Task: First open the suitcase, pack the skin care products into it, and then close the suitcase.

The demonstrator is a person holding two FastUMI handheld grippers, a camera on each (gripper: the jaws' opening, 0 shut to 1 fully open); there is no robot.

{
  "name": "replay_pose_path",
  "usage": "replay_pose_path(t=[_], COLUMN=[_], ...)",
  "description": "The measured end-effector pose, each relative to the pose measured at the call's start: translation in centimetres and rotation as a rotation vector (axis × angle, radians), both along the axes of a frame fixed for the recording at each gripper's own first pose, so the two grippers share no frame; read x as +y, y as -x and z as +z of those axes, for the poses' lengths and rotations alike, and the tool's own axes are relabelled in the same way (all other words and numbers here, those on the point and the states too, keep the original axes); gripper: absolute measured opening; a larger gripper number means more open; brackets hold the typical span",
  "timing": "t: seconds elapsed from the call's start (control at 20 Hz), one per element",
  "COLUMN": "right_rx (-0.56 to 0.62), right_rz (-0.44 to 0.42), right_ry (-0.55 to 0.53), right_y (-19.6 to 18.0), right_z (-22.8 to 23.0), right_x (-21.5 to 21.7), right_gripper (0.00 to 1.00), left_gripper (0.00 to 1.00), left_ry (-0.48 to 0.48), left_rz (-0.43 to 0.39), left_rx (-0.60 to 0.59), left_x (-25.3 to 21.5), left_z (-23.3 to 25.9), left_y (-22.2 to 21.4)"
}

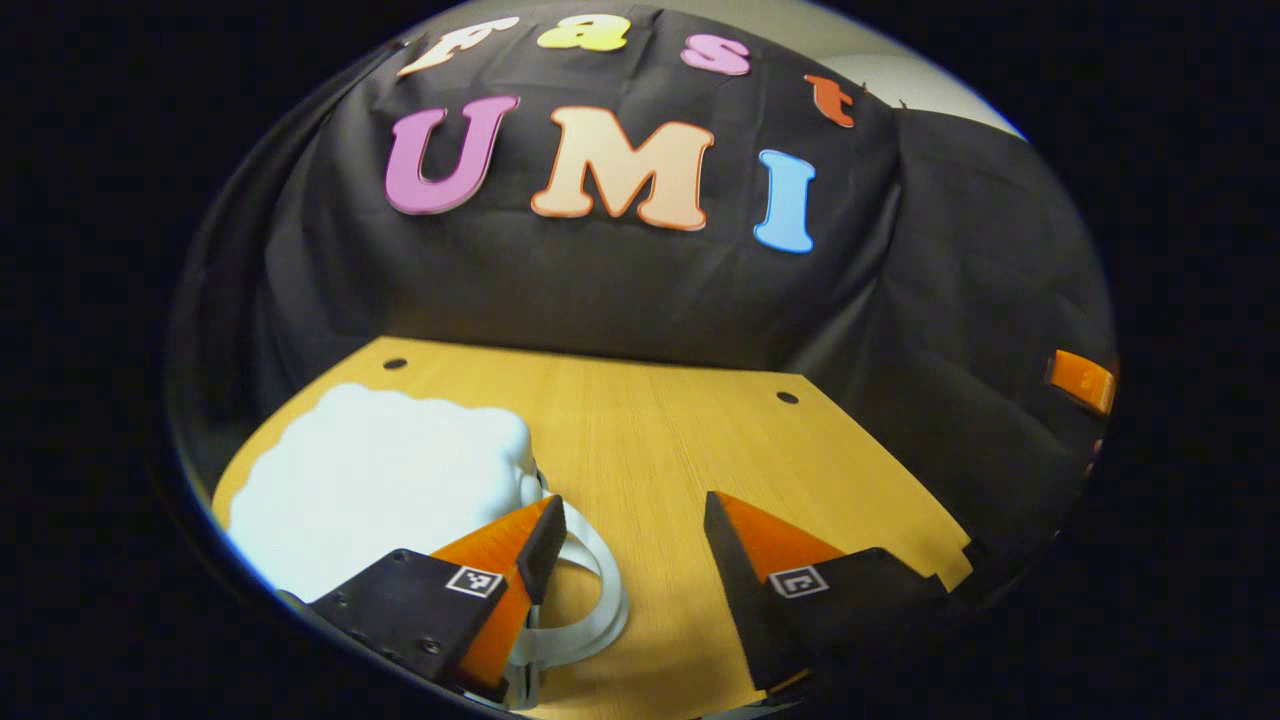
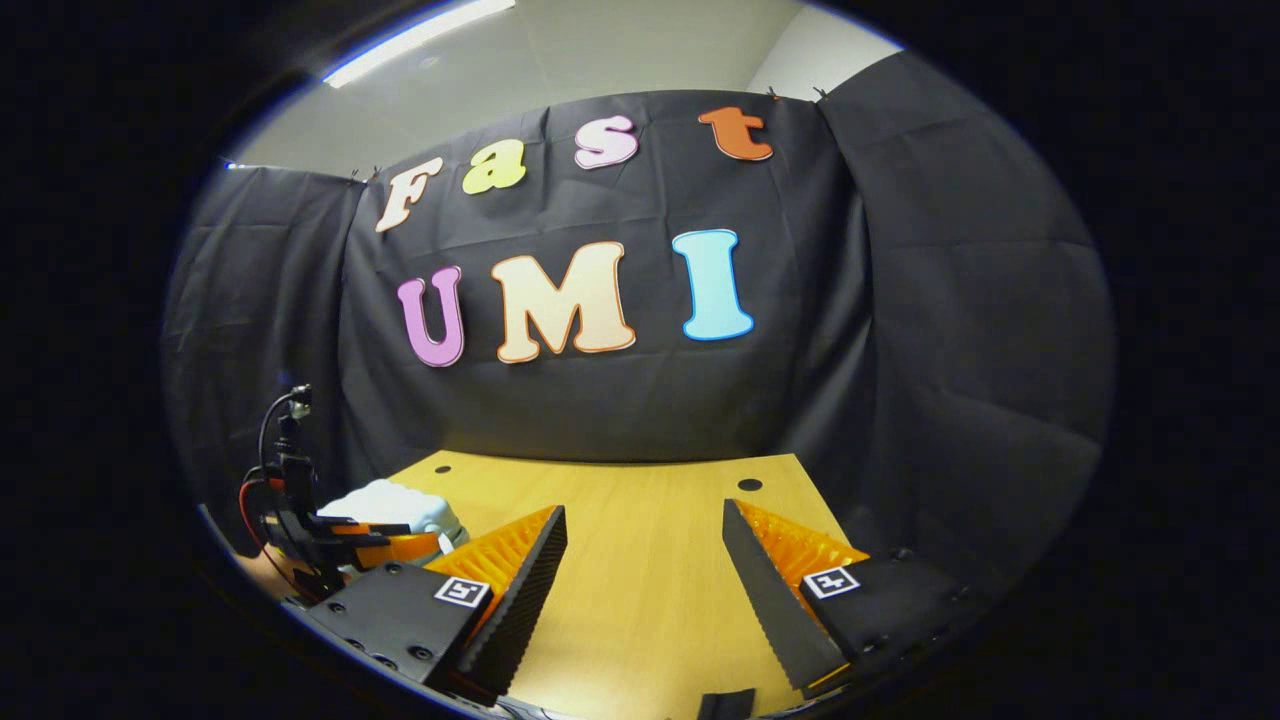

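A white suitcase [image 1: 380,480] with a bumpy, cloud-like shell lies flat on the wooden table [image 1: 650,420] at the lower left of the left gripper view. Its white loop handle [image 1: 600,600] curves out just past my left finger. My left gripper [image 1: 633,508] is open, with bare table between the fingers and the left finger over the case's near corner. In the right gripper view, my right gripper [image 2: 643,510] is open above the table [image 2: 640,590], holding nothing. Far to its left are the suitcase [image 2: 395,500] and the left gripper [image 2: 390,538] beside it.
Black cloth walls close the table at the back and on both sides. Two small dark holes [image 1: 787,397] mark the tabletop near its far edge. An orange part [image 1: 1080,380], seemingly of the other gripper, shows at the right rim of the left gripper view.
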State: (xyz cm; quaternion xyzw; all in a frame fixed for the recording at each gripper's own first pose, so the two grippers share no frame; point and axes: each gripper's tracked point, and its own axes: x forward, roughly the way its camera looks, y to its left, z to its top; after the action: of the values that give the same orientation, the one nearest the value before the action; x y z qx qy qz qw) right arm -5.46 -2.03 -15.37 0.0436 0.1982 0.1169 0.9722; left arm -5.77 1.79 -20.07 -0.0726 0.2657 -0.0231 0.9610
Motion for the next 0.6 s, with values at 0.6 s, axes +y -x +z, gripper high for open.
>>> replay_pose_path(t=[0.6], right_rx=[-0.377], right_rz=[-0.098], right_ry=[-0.083], right_y=[-2.7], right_z=[13.8], right_x=[7.5], right_gripper=[0.97], left_gripper=[0.95], left_ry=[-0.212], left_rz=[0.092], left_rx=[-0.569], left_x=[2.9], left_z=[24.7], left_y=[-2.1])
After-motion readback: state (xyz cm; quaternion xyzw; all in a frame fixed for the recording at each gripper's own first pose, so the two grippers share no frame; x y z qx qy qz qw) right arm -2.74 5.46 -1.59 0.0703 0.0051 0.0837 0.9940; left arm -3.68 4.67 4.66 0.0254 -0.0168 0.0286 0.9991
